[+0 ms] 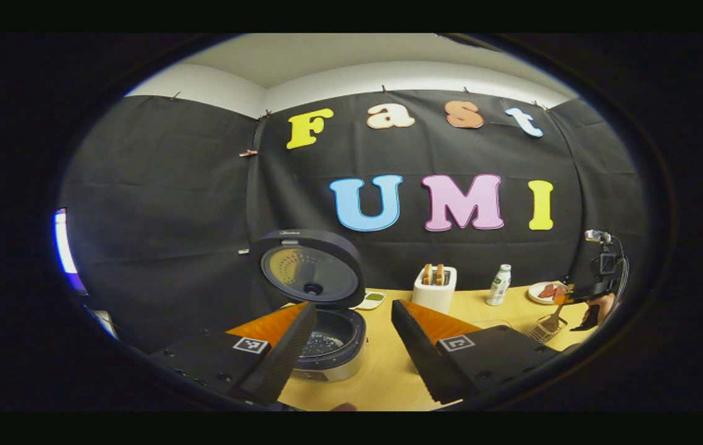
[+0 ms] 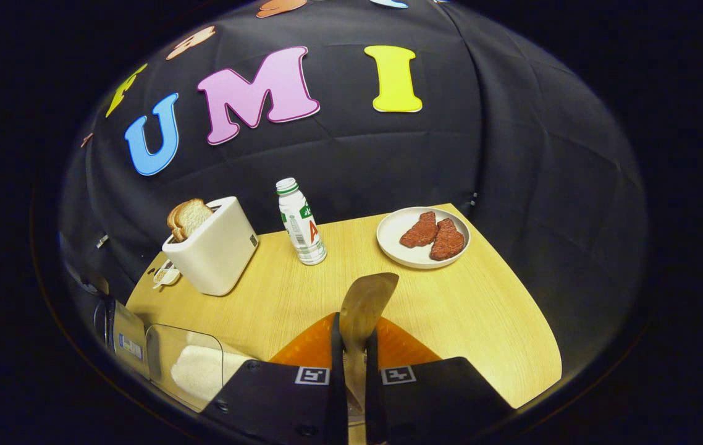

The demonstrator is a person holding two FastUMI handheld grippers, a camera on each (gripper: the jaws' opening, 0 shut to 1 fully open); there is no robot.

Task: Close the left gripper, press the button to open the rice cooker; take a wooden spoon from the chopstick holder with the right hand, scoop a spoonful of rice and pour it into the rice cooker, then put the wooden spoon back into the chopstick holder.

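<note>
Rice cooker [image 1: 327,309] stands lid-up between the left gripper [image 1: 351,337] jaws, spread wide; right gripper [image 2: 351,352] jaws pinch the wooden spoon [image 2: 364,303] near toaster [image 2: 212,247], bottle [image 2: 300,222], plate [image 2: 395,247].

A light wooden desk [image 2: 487,309] with a rounded front edge is seen against the black cloth wall. On it are set a white rectangular toaster [image 2: 212,247] with slices of bread in its slots, an upright white plastic bottle [image 2: 300,222] with a green cap just beside it, and a round white plate [image 2: 422,238] bearing two reddish-brown pieces of meat. A clear container of white rice [image 2: 194,368] stands at the near left. In the left gripper view, a dark rice cooker [image 1: 327,340] with its lid raised, a small white dish [image 1: 371,300] behind it and a wire chopstick holder [image 1: 546,327] are placed on the desk.
</note>
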